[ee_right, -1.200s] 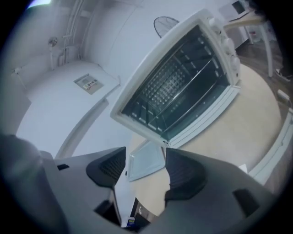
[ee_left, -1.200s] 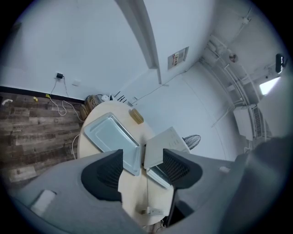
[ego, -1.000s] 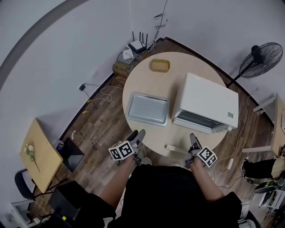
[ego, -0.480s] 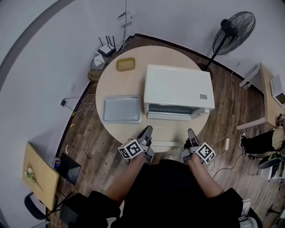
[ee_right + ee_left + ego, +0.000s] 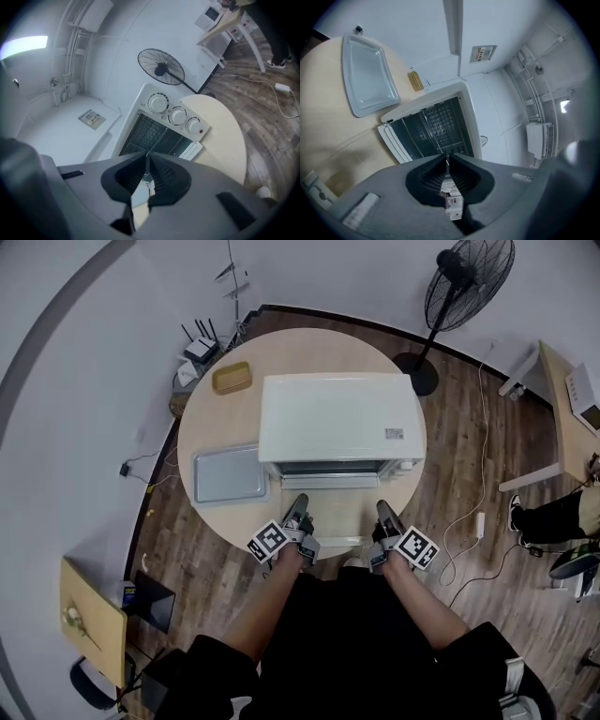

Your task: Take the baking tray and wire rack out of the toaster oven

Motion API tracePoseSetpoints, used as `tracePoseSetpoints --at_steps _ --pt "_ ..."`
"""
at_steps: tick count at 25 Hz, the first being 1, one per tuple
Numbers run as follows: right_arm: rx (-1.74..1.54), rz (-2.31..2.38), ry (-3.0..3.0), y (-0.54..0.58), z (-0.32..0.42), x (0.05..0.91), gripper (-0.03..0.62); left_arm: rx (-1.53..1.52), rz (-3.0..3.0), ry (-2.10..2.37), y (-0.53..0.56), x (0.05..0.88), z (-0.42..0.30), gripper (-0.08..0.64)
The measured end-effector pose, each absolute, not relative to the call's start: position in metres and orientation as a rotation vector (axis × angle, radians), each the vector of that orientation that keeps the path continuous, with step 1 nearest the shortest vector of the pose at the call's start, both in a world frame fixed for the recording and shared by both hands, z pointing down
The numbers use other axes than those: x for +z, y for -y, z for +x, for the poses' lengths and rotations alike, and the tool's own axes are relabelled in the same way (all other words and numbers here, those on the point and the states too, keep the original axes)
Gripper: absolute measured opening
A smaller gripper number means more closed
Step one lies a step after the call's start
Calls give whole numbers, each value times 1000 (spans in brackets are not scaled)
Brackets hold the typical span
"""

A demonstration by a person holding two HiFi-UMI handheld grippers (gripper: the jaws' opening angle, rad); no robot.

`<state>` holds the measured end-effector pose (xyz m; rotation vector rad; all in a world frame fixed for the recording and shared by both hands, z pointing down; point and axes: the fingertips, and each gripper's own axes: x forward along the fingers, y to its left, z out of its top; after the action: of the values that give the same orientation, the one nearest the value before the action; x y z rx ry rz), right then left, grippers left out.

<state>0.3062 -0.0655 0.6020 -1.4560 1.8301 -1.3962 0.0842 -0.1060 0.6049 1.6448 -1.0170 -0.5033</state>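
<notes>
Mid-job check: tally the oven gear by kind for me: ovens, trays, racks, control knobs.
toaster oven: 1
baking tray: 1
wire rack: 1
control knobs: 3
Total: 6

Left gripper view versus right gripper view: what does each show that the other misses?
Only the left gripper view shows the baking tray lying on the table beside the toaster oven, with a small yellow dish farther back. Only the right gripper view shows the three knobs, the standing fan and the wood floor. Both show the toaster oven, door down, with the wire rack inside.
</notes>
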Motion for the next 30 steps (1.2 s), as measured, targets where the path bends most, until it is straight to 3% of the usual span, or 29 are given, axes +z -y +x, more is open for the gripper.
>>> tracePoseSetpoints --at_steps 8,10,12,17,30 --pt "-1404 -1267 -1885 115 298 613 40 -591 1589 1062 139 630 102 29" --pt "-1420 -1262 -1882 130 294 621 125 -592 1578 1063 149 638 104 31" --pt "-1437 -1274 -1862 140 297 632 148 -607 1566 1058 156 644 107 34" --pt "-1456 -1300 -1764 178 298 647 188 -678 1529 1077 189 645 100 193" --pt "-1481 -1338 -1590 225 301 669 192 -768 1443 974 238 655 113 205"
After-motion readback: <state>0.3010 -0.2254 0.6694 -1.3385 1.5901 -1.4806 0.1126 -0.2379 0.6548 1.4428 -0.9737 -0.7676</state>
